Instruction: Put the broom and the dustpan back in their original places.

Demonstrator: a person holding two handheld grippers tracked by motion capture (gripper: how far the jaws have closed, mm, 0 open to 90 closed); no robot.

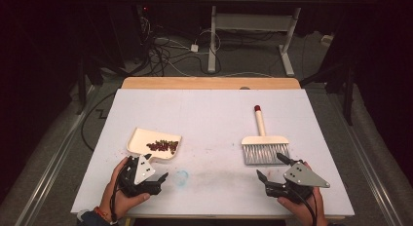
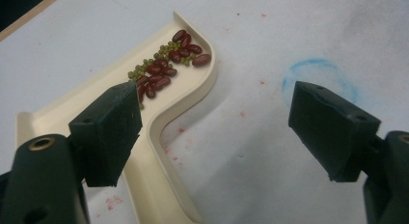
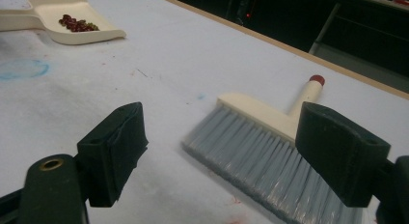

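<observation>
— Where's the dustpan?

— The cream dustpan [image 1: 155, 141] lies flat on the white table [image 1: 214, 114], on its left half, with a small heap of red and green beans [image 1: 162, 146] inside it. Its handle points back toward the person.

— And the left gripper [image 1: 158, 171]?

— Held low, just behind the dustpan. In the left gripper view its jaws stand wide apart, holding nothing — one jaw over the dustpan's handle [image 2: 159, 185], the other over bare table near a faint blue ring [image 2: 320, 79]. Whether that jaw touches the handle, I cannot tell.

— The brush?

— The small brush [image 1: 264, 142] lies on the right half of the table, grey bristles [image 3: 260, 156] toward the person, cream handle with a red tip [image 1: 257, 108] pointing away. It is well apart from the dustpan.

— The right gripper [image 1: 272, 166]?

— Just in front of the bristles, jaws spread wide and empty. In the right gripper view the bristles lie between and beyond the two jaws, not clamped.

— Anything else?

— Reddish specks on the table around the dustpan.
</observation>
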